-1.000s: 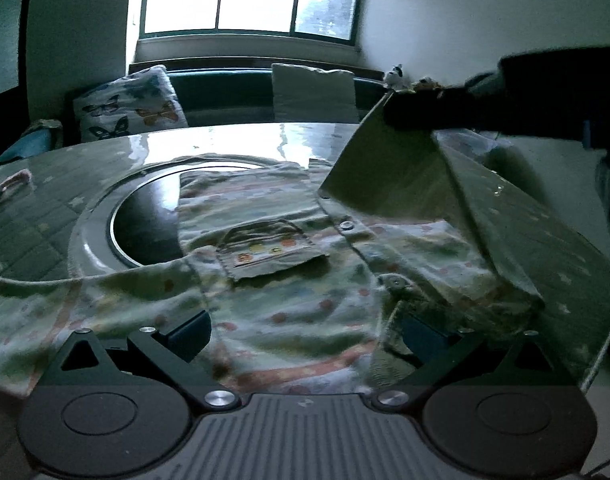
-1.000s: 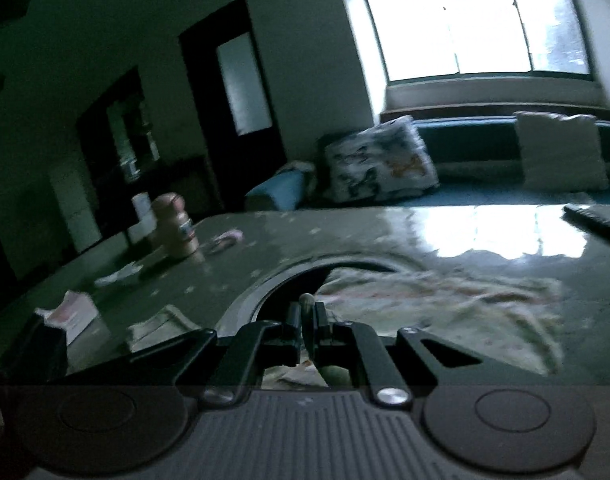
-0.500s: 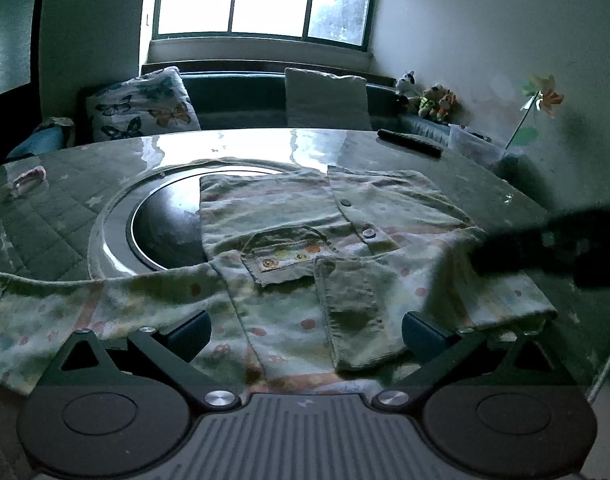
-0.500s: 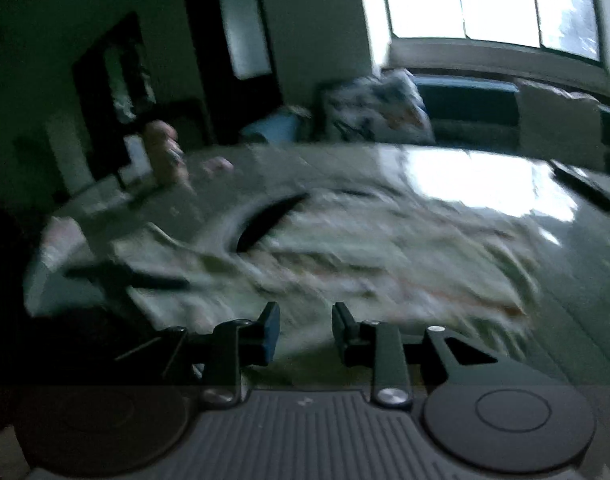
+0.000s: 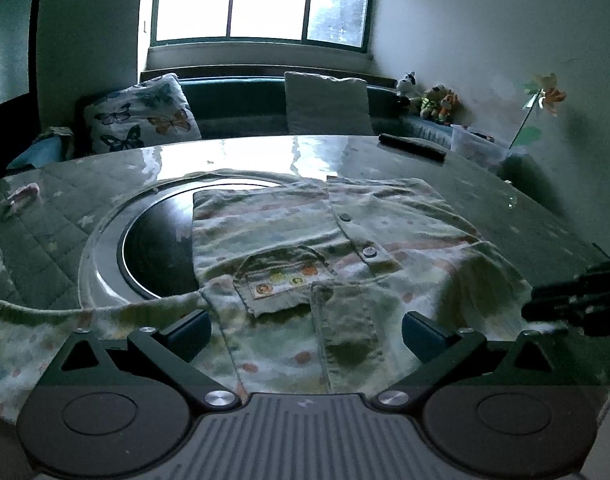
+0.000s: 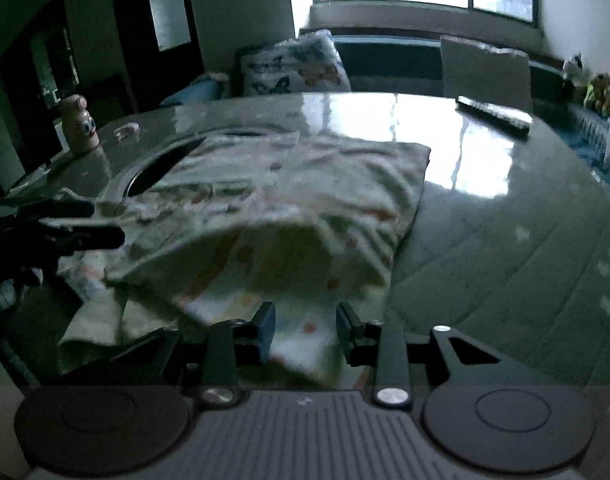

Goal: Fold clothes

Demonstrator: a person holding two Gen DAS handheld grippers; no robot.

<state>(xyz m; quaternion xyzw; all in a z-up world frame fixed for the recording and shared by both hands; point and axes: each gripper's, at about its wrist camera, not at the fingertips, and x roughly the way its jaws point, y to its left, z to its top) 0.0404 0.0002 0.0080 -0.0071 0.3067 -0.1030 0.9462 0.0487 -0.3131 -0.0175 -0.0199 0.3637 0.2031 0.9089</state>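
Shirt [image 5: 305, 240]: one, on table; two hand-held grippers, left [image 5: 305, 330] wide apart, right [image 6: 305, 330] opening, empty.

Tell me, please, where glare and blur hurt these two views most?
Left wrist view: the window is blown out and glares off the table; the shirt stays sharp. Right wrist view: the shirt is smeared by motion blur, with glare beyond it.

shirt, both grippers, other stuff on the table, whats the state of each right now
shirt: flat on the table, buttoned, one side folded over the front, other sleeve spread out
left gripper: open, nothing between the pads
right gripper: jaws opening, no cloth gripped
table: glossy, round dark inset partly covered by the shirt
remote: lying flat at the far edge
bottle: upright
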